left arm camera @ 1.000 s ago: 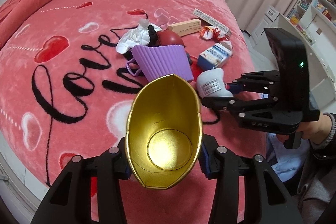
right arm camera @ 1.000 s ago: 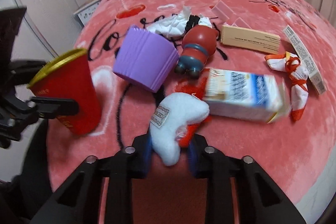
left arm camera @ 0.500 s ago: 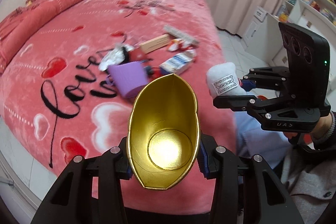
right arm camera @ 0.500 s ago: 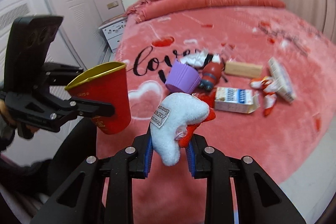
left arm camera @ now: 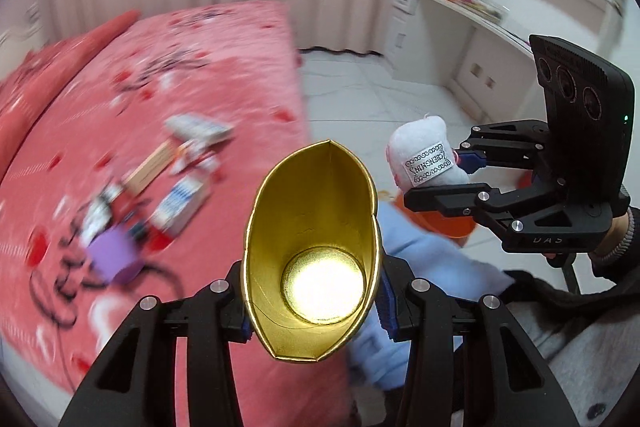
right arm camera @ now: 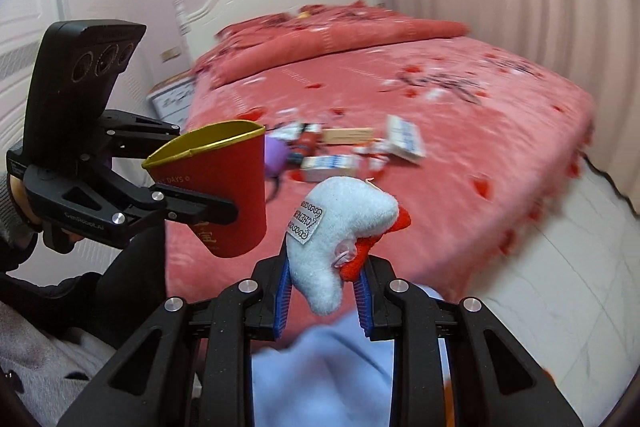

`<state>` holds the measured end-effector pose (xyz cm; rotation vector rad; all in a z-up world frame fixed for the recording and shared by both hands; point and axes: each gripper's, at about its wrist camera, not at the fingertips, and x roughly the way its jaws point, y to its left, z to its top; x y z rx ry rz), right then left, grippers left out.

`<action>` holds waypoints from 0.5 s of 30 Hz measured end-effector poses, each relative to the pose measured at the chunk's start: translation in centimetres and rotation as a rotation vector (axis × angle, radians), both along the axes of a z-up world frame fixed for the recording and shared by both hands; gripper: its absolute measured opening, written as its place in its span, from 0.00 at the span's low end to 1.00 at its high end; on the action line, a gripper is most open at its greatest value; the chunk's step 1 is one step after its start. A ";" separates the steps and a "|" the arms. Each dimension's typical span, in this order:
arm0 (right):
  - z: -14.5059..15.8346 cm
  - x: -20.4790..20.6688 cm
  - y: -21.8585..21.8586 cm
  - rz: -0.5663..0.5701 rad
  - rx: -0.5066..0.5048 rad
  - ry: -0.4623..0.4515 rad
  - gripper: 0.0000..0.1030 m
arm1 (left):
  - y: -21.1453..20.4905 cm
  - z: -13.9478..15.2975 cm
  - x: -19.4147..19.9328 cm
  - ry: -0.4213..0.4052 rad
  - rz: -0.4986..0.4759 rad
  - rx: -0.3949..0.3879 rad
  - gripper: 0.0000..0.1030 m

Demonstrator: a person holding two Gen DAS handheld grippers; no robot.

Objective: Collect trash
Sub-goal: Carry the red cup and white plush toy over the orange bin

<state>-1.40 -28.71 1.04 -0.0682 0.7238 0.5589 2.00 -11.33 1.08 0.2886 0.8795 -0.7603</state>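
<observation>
L gripper (left arm camera: 312, 303) squeezes red cup (right arm camera: 224, 187); R gripper (right arm camera: 324, 291) clamps plush toy (right arm camera: 340, 219)

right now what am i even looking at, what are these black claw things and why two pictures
The black claws are handheld two-finger grippers, one in each of a person's hands, each with a fisheye camera looking along its fingers. One picture comes from each camera, so each also shows the other gripper. The left gripper squeezes a red paper cup with a gold inside. The right gripper pinches a small white plush piece with red trim. Behind them, on the pink bed, lie blurred cartons, boxes, wrappers and a purple cup.
</observation>
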 end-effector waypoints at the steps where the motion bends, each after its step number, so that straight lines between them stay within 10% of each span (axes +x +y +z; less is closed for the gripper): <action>1: 0.0 -0.3 -1.2 -0.026 0.003 -0.001 0.27 | -1.3 0.0 0.2 0.000 -0.028 0.000 0.45; 15: -4.4 -5.7 -21.2 -0.528 0.046 0.085 0.27 | -21.5 -4.6 1.6 0.089 -0.434 0.013 0.46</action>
